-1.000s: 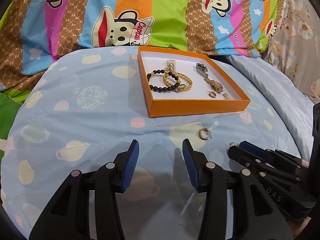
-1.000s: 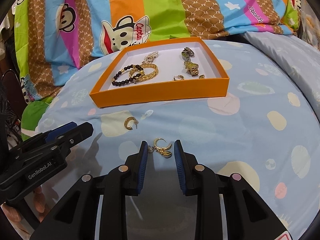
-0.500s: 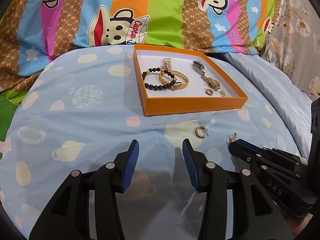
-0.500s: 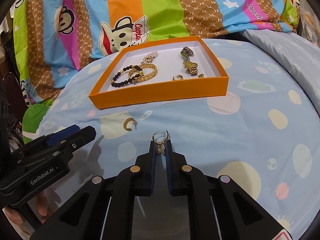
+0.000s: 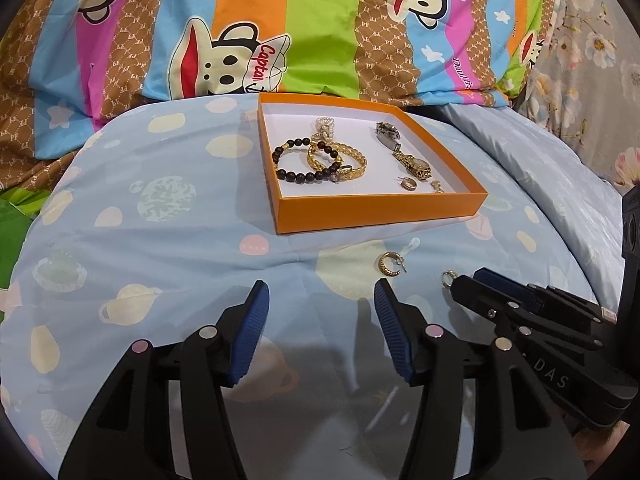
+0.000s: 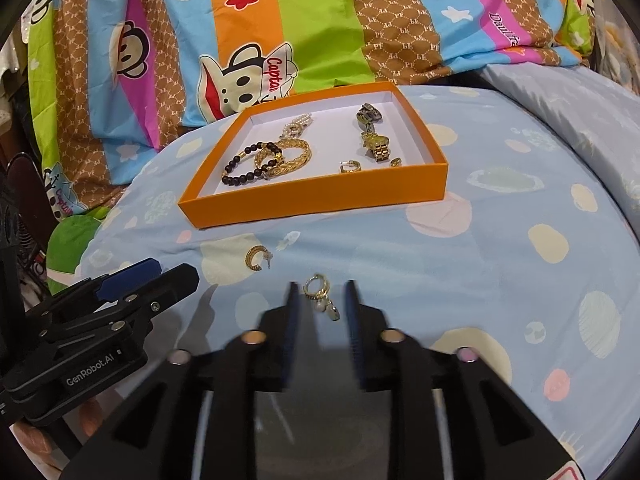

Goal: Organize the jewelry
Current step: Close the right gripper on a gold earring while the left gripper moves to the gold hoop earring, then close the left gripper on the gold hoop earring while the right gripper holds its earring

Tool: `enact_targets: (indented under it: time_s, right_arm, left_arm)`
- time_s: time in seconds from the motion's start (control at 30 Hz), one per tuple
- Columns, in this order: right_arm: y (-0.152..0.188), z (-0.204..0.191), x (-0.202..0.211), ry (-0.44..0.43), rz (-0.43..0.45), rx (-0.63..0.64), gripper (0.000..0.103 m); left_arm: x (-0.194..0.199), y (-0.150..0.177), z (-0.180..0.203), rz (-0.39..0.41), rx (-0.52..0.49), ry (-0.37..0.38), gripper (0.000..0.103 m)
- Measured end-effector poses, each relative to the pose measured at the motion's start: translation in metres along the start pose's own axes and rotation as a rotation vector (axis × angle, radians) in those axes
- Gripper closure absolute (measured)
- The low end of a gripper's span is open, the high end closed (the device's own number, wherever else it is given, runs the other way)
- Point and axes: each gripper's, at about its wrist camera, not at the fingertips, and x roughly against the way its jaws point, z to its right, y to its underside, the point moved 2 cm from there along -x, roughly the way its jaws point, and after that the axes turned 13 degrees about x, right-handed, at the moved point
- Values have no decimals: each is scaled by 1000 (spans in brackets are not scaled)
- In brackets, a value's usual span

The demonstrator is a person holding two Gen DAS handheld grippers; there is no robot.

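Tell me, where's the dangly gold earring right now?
In the right wrist view the dangly earring lies on the blue blanket between the opening right claw fingers, untouched, right of the gold hoop earring.

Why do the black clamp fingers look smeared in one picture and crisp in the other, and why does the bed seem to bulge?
Right wrist view: the right gripper is blurred because its jaws are opening around the dangling earring, which stays sharp. Left wrist view: the left gripper is crisp, also opening, nothing between its fingers. Both views: the fisheye lens bows the blue bedsheet and darkens the corners.
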Motion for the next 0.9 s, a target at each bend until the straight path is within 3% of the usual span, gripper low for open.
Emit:
enact_targets:
  time_s: [0.2, 0.27, 0.5, 0.9]
  right_arm:
    - [-5, -6, -12, 11, -42, 39, 76]
    - [-5, -6, -11, 12, -41, 39, 91]
    - [-2, 0, -3, 37, -13, 14, 91]
    - [3, 29, 6, 52, 13, -79, 90]
  left_arm:
    - [0, 0, 0, -1, -4, 4, 50]
    - [0, 0, 0, -1, -3, 4, 50]
    - [-2, 3, 6, -15, -13, 13, 50]
    - [-34, -4, 50, -70, -62, 47, 53]
